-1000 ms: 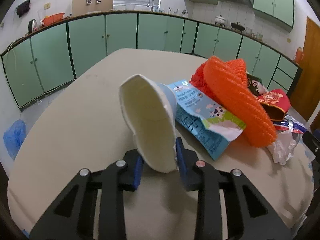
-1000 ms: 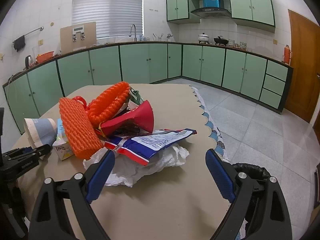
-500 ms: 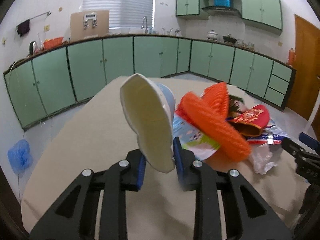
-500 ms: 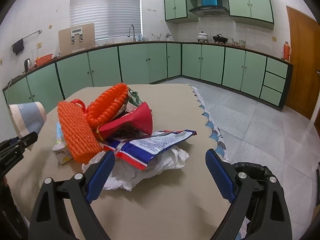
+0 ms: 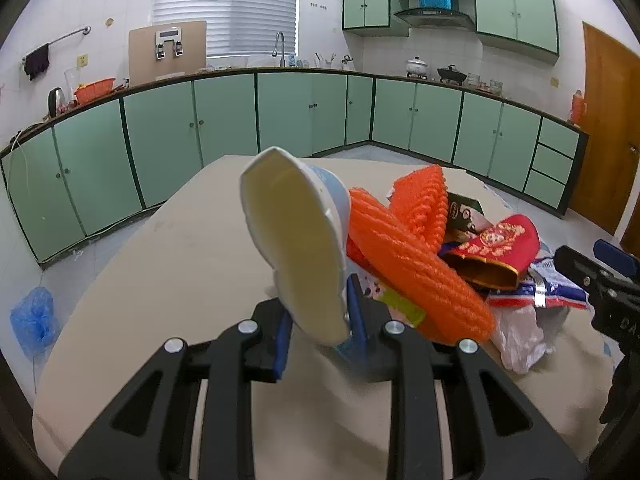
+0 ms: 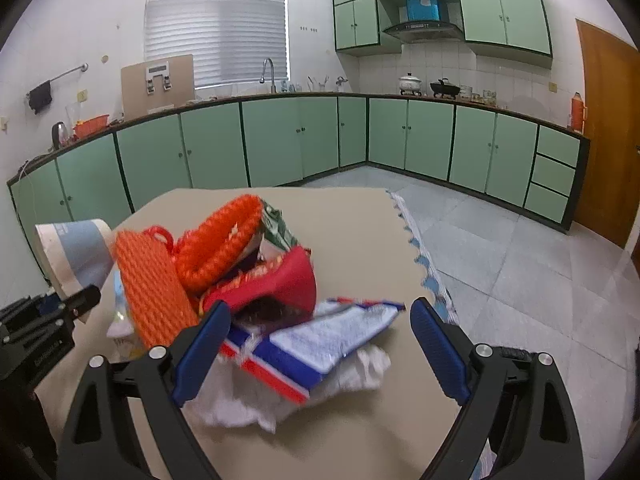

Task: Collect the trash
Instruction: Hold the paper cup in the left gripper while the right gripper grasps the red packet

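Note:
My left gripper (image 5: 318, 320) is shut on a squashed white and blue paper cup (image 5: 296, 240) and holds it above the beige table (image 5: 192, 248). The cup also shows at the left of the right wrist view (image 6: 74, 254). A trash pile lies on the table: orange foam netting (image 6: 152, 280), a red pouch (image 6: 280, 284), a blue, white and red wrapper (image 6: 320, 344) and a crumpled white bag (image 6: 360, 372). My right gripper (image 6: 320, 344) is open, its jaws on either side of the wrapper and low over it.
Green kitchen cabinets (image 6: 280, 140) run along the far walls. The table's right edge has a scalloped cloth trim (image 6: 420, 248) above a tiled floor. A dark bin rim (image 6: 516, 354) shows behind my right finger. A blue bag (image 5: 34, 320) lies on the floor at left.
My left gripper has lifted the paper cup off the table and carried it toward the pile. My right gripper has moved forward and down, closer over the wrapper.

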Demonstrator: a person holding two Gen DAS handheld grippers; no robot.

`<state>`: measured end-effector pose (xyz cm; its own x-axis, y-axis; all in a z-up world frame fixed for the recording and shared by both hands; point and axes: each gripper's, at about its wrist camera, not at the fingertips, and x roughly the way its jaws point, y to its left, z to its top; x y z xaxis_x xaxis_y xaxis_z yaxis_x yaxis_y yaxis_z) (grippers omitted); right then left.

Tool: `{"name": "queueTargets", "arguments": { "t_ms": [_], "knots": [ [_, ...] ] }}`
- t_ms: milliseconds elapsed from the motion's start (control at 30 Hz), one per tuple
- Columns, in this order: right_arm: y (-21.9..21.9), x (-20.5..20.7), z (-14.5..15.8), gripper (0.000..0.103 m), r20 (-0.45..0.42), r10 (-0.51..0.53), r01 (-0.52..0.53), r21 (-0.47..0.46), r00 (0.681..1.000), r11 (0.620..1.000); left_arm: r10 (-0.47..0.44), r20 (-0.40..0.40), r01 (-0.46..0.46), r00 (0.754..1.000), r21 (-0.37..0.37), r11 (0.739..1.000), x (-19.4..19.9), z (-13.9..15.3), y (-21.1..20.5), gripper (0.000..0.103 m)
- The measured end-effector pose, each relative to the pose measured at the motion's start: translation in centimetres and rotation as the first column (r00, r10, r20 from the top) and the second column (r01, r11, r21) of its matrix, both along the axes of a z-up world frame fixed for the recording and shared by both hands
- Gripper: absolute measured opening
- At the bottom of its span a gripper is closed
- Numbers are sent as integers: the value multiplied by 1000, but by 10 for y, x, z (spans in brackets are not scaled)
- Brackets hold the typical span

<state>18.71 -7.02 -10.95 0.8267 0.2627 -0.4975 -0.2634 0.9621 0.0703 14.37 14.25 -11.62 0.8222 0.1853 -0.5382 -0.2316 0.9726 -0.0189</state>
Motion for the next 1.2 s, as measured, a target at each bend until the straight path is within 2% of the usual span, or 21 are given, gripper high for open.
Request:
{"name": "queueTargets", "arguments": {
  "t_ms": [233, 367, 600, 767, 833, 900, 967, 1167, 1200],
  "knots": [
    [7, 28, -3, 90, -77, 16, -12, 56, 997, 998, 1, 19, -1, 1000, 0, 1000, 6, 8, 1, 24],
    [17, 40, -3, 90, -94, 24, -21, 32, 995, 999, 17, 40, -17, 999, 8, 1000, -1, 14, 5, 24],
    [29, 62, -14, 90, -167, -3, 6, 15, 986, 1000, 25, 26, -26, 999, 14, 1000, 8, 9, 7, 24],
    [29, 69, -27, 89, -234, 22, -12, 44, 972, 999, 30, 18, -31, 999, 11, 999, 12, 6, 10, 24],
    [28, 69, -29, 79, -246, 47, -31, 69, 968, 997, 30, 15, -31, 999, 9, 999, 13, 5, 12, 24],
    [27, 68, -30, 60, -263, 96, -70, 106, 960, 992, 30, 12, -30, 999, 8, 1000, 14, 4, 12, 24],
    [30, 64, -29, 49, -256, 119, -95, 105, 959, 990, 27, 9, -27, 1000, 6, 1000, 13, 4, 12, 24],
    [27, 49, -16, 37, -203, 165, -143, 116, 965, 983, 19, 17, -19, 1000, 5, 1000, 11, 6, 9, 24],
    [27, 47, -14, 32, -197, 167, -146, 117, 966, 982, 17, 18, -17, 1000, 3, 1000, 10, 7, 9, 24]
  ]
}}
